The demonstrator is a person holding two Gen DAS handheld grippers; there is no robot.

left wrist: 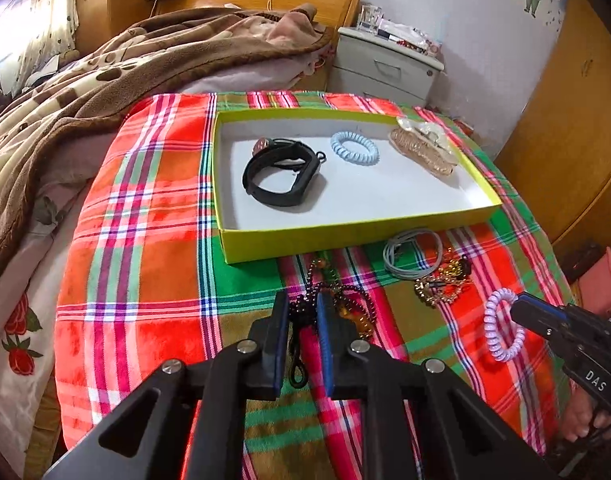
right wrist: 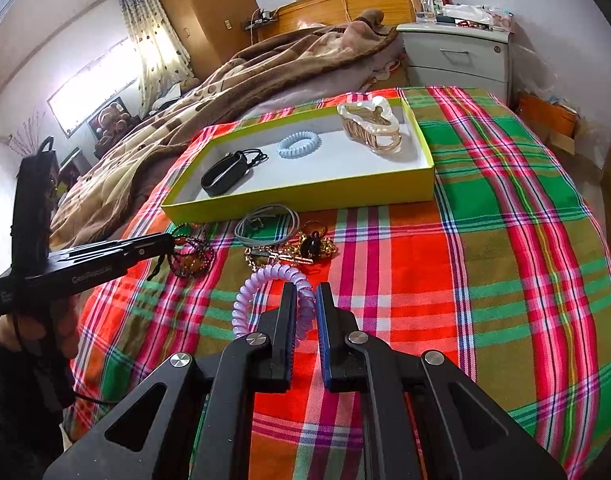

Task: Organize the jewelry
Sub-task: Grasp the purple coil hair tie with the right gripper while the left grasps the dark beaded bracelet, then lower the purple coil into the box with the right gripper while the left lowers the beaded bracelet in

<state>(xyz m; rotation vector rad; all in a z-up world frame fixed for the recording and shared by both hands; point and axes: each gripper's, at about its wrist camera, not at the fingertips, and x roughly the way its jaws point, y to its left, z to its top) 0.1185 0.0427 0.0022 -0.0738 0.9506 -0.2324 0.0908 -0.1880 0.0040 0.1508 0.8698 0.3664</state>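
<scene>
Both hand-held grippers work just before the yellow box (left wrist: pixel 345 236): the left hand-held gripper (left wrist: pixel 302 312) pinches dark beads (left wrist: pixel 345 292), the right hand-held gripper (right wrist: pixel 305 300) clamps a purple coil (right wrist: pixel 265 280). Inside the box lie a black band (left wrist: pixel 281 176), blue coil (left wrist: pixel 354 148) and hair claw (left wrist: pixel 423 146).

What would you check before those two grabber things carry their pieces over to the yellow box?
1. Left gripper closed on the dark bead necklace: ok, strands sit between its fingers.
2. Right gripper closed on the purple coil hair tie: ok, the coil is pinched between the fingers.
3. Free space in the yellow box: ok, white floor bare at the front, near the black watch, blue coil tie and hair claw.
4. Necklace free of the gold jewelry pile: ok, they lie apart.
5. Necklace cord hanging loose: cannot tell whether it will snag.
</scene>
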